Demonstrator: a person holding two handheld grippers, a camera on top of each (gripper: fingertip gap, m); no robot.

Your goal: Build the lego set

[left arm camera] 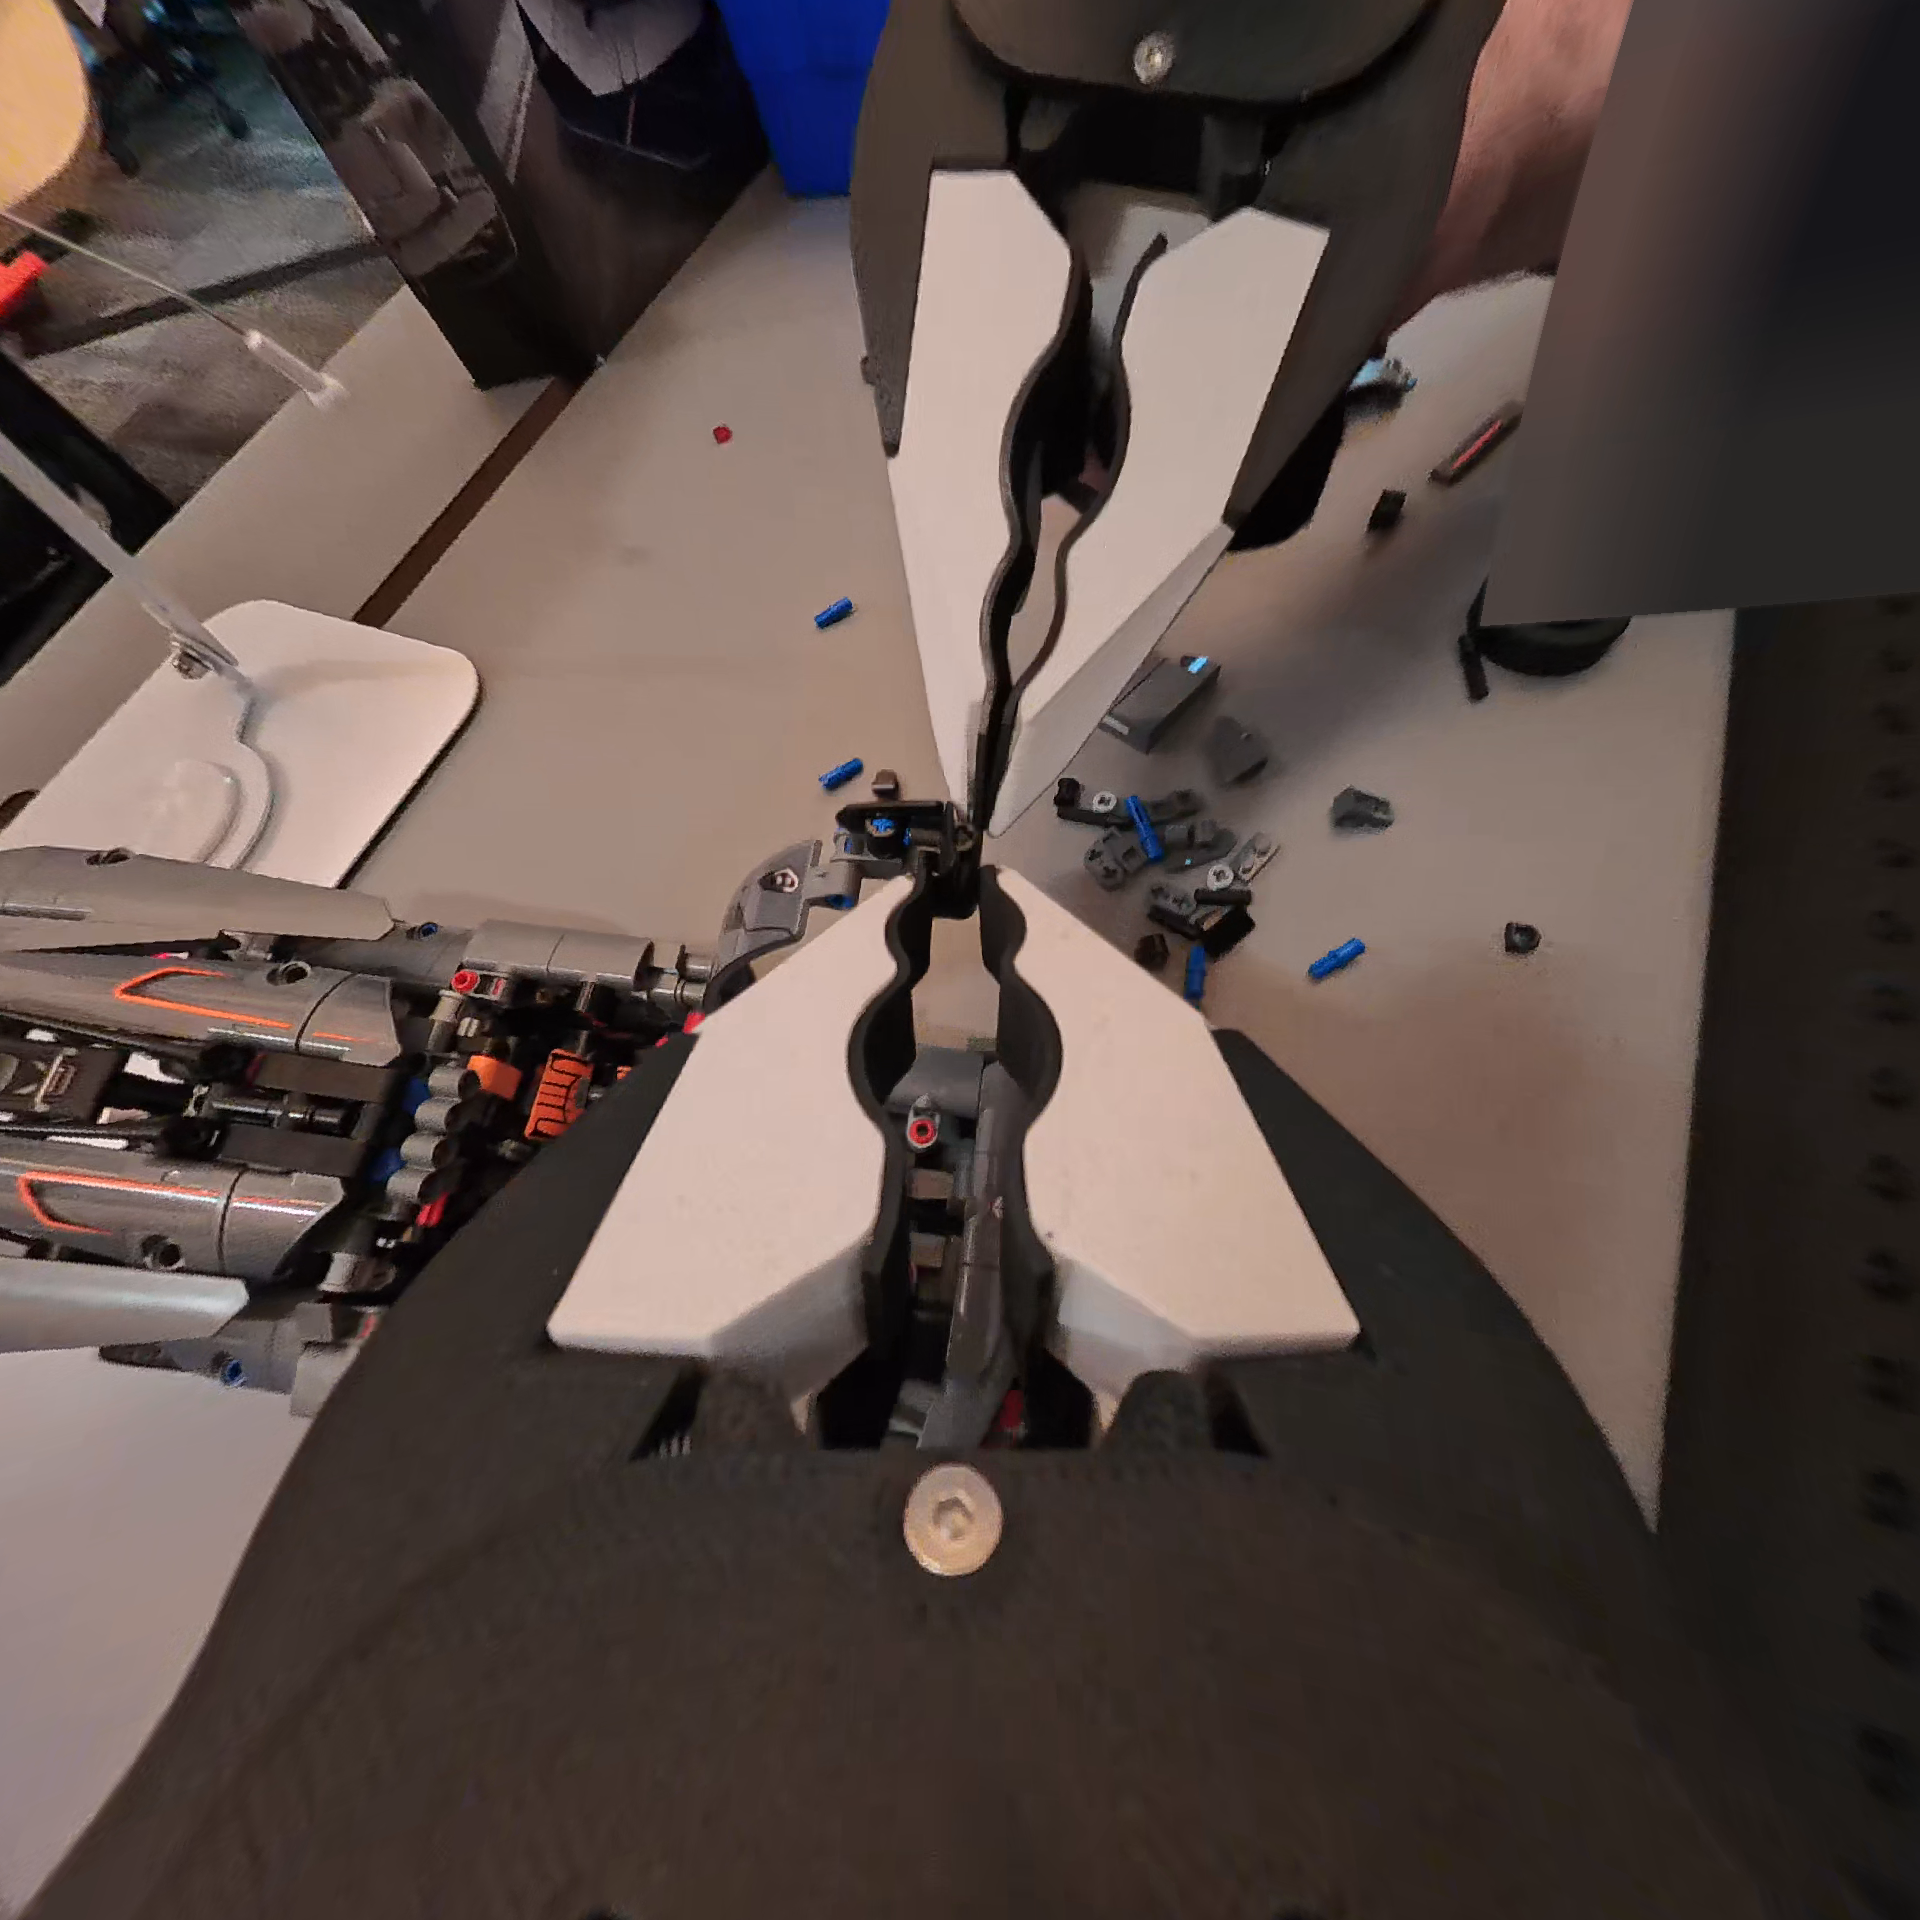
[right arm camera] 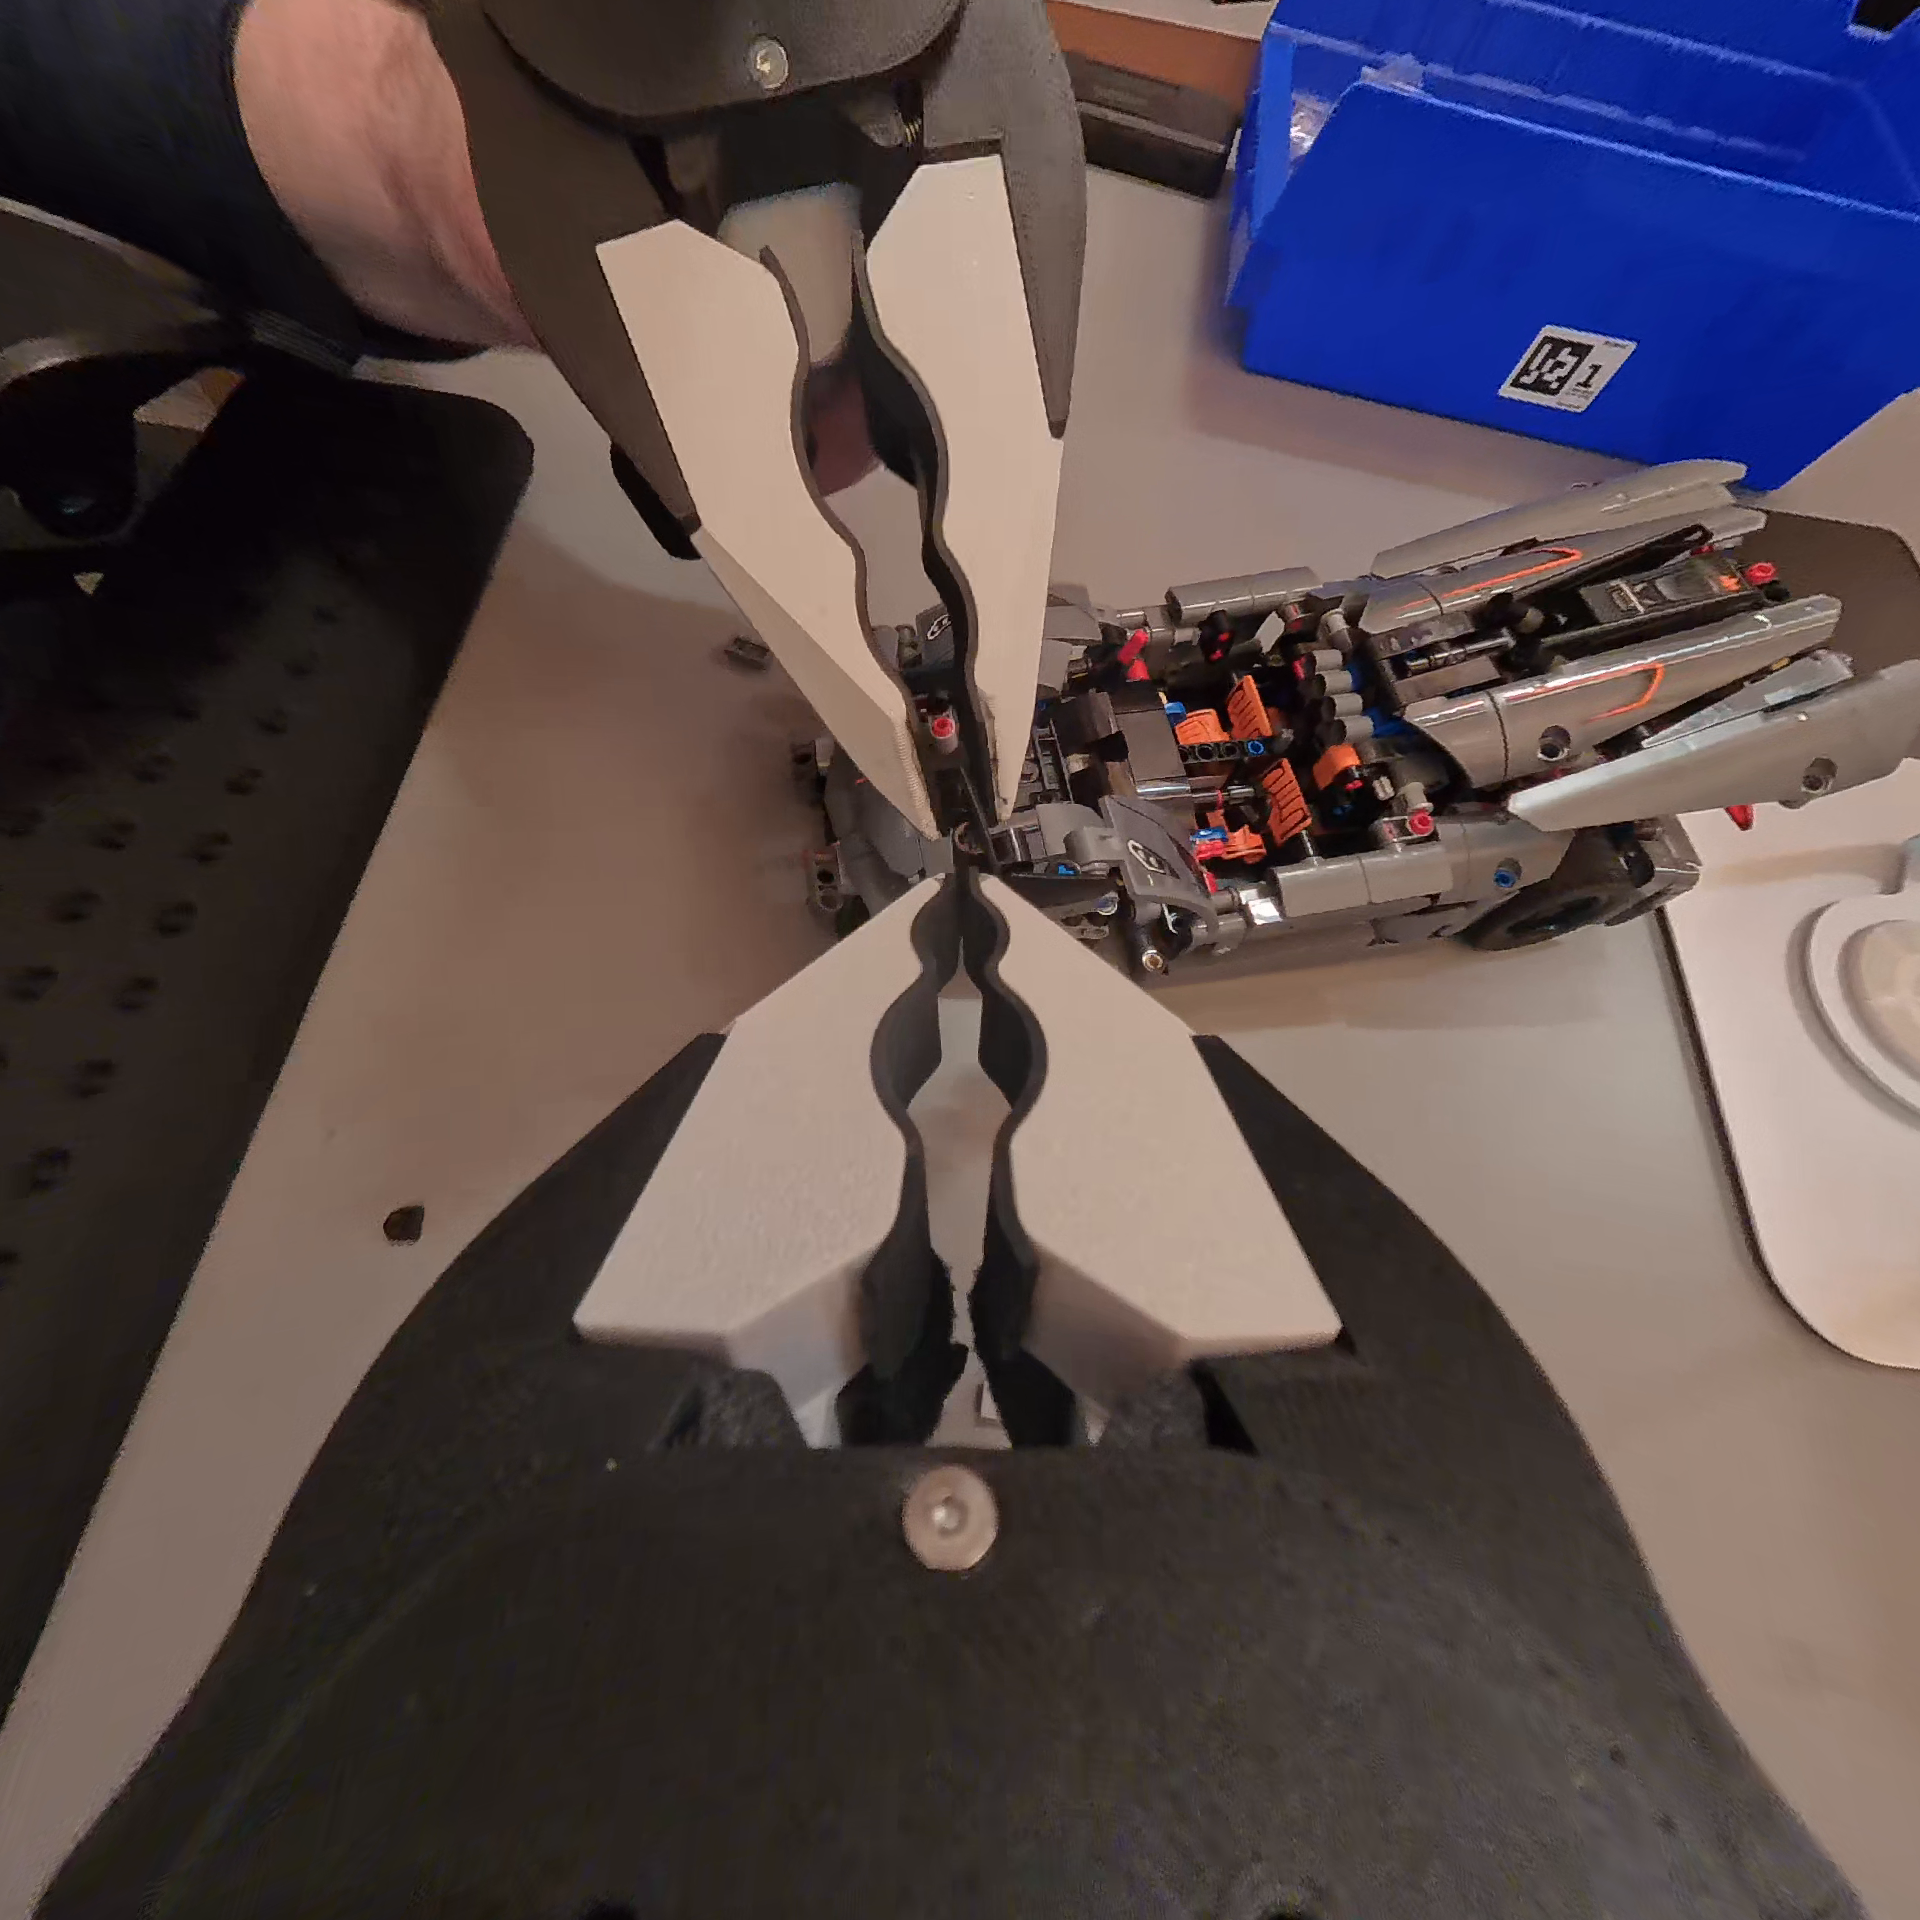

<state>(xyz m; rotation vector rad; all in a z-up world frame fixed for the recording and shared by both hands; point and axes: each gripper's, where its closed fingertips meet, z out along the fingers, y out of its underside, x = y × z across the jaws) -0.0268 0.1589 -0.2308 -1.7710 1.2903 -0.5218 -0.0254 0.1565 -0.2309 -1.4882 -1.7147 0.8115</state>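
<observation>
Two grippers meet tip to tip at the front end of the grey lego car (right arm camera: 1351, 748), which lies on the pale counter (right arm camera: 1351, 1195) just in front of a blue bin (right arm camera: 1558, 239); the left gripper (left arm camera: 951, 883) has its jaws clenched on a small black piece (left arm camera: 902, 821) at the model's nose, and the right gripper (right arm camera: 961, 883) shows its jaws all but together at the same spot, though whether they pinch that piece or only press it I cannot tell; loose pieces (left arm camera: 1174, 852), dark grey connectors and blue pins, lie scattered on the counter near the tips. The car looks rigid but brittle at its joints; its long grey panels would likely pop off if squeezed, so the framed chassis is the safer hold; the small piece is light, hard and slick, best nipped squarely across flat faces.
</observation>
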